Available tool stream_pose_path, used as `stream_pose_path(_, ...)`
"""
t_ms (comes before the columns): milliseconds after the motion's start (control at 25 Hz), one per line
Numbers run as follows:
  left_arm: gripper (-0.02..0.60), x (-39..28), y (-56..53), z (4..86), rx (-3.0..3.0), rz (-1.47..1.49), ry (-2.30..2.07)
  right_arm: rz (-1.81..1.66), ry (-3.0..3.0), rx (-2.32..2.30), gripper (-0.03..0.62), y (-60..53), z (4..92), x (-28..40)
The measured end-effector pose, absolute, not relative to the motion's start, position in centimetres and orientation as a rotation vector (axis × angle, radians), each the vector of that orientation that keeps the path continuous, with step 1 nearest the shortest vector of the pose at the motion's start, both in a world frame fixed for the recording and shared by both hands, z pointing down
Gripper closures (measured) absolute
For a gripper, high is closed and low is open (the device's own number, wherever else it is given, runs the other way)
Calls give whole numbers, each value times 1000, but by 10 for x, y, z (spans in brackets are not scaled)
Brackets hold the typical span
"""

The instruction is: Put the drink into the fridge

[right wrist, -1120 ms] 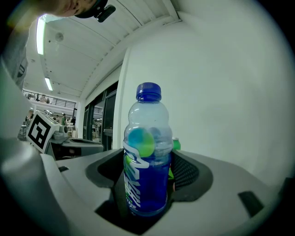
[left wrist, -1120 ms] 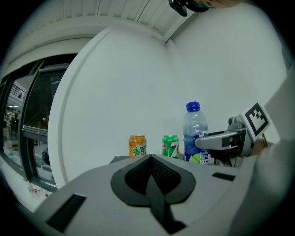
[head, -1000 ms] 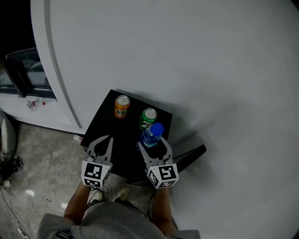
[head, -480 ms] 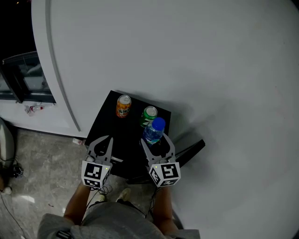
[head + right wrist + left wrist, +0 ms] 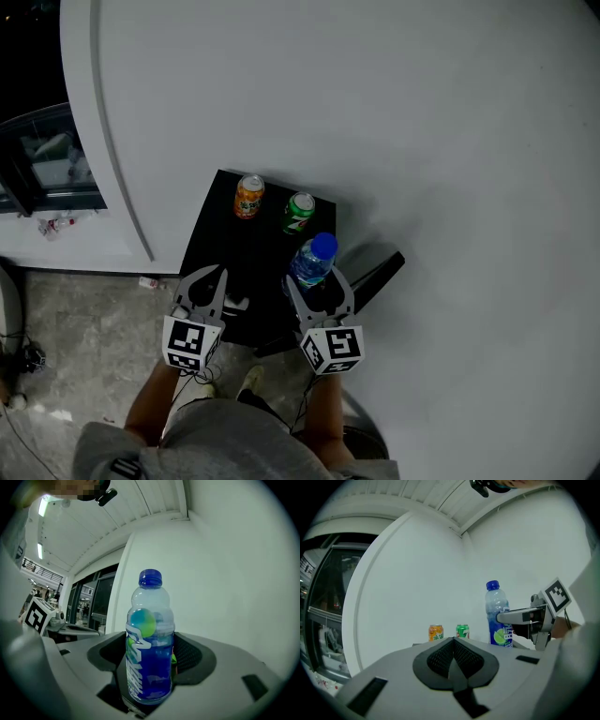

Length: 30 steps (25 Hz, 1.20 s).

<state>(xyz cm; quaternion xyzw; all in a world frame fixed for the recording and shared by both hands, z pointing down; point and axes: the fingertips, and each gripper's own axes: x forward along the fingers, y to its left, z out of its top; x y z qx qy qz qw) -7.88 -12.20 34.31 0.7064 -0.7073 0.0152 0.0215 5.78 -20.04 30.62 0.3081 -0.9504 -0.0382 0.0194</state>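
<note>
A blue drink bottle [image 5: 311, 261] with a blue cap stands upright between the jaws of my right gripper [image 5: 315, 289], which is shut on it; it fills the middle of the right gripper view as the bottle [image 5: 150, 644]. The bottle is lifted off the small black table [image 5: 221, 246]. An orange can [image 5: 248, 196] and a green can [image 5: 299, 213] stand at the table's far edge. My left gripper [image 5: 203, 289] is shut and empty over the table's near left part. From the left gripper view the bottle [image 5: 498, 616] shows at right.
A large white curved surface [image 5: 375, 112] fills the view behind and right of the table. A dark glass-fronted cabinet [image 5: 42, 164] stands at far left. Grey stone floor [image 5: 75, 337] lies below left. A black slanted part [image 5: 380, 274] juts out right of the table.
My right gripper with the bottle has pulled back a little from the green can. The whole view has shifted, so the table and cans now sit higher in the picture.
</note>
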Motion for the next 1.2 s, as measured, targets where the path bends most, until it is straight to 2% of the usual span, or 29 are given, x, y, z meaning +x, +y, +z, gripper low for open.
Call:
stream_pose_path(640, 577, -53, -64, 355, 2387, 105, -1980, -85, -2899, 1147, 272, -103, 317, 86)
stream_pose_path(1200, 577, -29, -51, 395, 2433, 118, -1922, -45, -2923, 1103, 272, -81, 378, 106)
